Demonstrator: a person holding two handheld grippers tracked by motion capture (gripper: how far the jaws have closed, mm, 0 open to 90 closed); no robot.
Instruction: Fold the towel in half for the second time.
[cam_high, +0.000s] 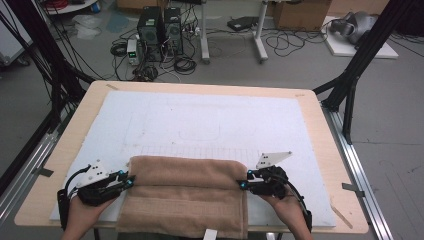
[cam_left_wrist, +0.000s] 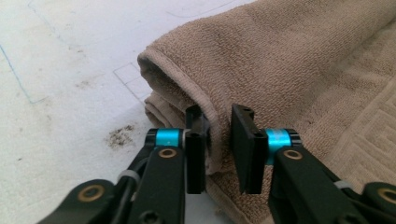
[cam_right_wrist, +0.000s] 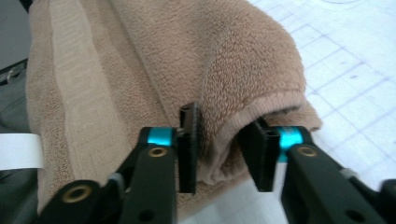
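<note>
A tan towel (cam_high: 185, 195) lies folded at the near edge of the white mat (cam_high: 210, 115), its far part doubled over into a thick roll. My left gripper (cam_high: 131, 181) sits at the roll's left end. In the left gripper view, its jaws (cam_left_wrist: 218, 121) stand a little apart with the towel's hem (cam_left_wrist: 212, 116) loose between them. My right gripper (cam_high: 242, 185) is at the roll's right end. Its jaws (cam_right_wrist: 219, 123) are likewise parted around the folded edge of the towel (cam_right_wrist: 140, 56), without pinching it.
The mat rests on a wooden table (cam_high: 75, 145). The towel's near edge hangs over the table front, where a white tag (cam_high: 210, 234) shows. Black frame posts stand at both sides, with computers and cables on the floor beyond.
</note>
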